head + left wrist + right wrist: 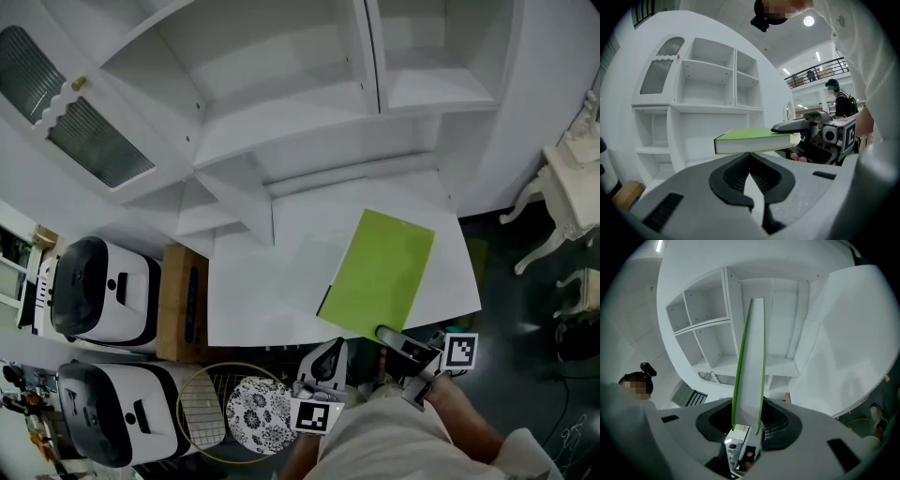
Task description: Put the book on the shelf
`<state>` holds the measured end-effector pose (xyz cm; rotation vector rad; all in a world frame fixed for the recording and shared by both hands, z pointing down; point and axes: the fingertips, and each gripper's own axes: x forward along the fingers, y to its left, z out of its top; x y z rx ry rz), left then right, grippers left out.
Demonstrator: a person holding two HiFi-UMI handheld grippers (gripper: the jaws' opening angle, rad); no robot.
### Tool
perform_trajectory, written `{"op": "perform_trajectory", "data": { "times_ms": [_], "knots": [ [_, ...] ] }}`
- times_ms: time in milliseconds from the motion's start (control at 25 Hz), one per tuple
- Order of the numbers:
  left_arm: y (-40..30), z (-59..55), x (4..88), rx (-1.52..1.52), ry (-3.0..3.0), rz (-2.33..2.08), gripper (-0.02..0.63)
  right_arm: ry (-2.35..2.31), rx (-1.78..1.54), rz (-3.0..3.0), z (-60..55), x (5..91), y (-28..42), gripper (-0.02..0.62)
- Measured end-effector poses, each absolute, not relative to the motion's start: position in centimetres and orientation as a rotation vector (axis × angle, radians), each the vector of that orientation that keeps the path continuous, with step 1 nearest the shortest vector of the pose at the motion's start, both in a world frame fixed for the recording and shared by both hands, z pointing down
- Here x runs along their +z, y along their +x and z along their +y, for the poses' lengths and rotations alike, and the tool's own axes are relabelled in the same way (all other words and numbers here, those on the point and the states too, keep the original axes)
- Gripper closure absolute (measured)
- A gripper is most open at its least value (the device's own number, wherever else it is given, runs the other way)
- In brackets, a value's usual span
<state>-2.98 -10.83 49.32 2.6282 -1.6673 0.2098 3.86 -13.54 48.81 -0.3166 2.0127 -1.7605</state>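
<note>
The right gripper [746, 425] clamps the book [380, 272] above the desk's [262, 300] front edge. The left gripper [750, 180] has its jaws together, empty. Nothing is on the shelf [281, 122] yet.

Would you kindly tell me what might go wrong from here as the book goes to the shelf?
1. The right tongs grip the book only at its near edge, so it may droop or twist out.
2. The left tongs are shut and off the book, giving no support if it slips.
3. The book lies flat and could catch a shelf edge going in.
</note>
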Motion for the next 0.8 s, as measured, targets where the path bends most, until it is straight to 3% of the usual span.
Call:
{"op": "perform_trajectory", "data": {
  "times_ms": [800],
  "knots": [
    [-6.7,-12.5,49.8,0.294,2.691,-1.545,0.603,-0.385,-1.803,1.930,-14.9,46.0,0.6,0.439]
  ]
}}
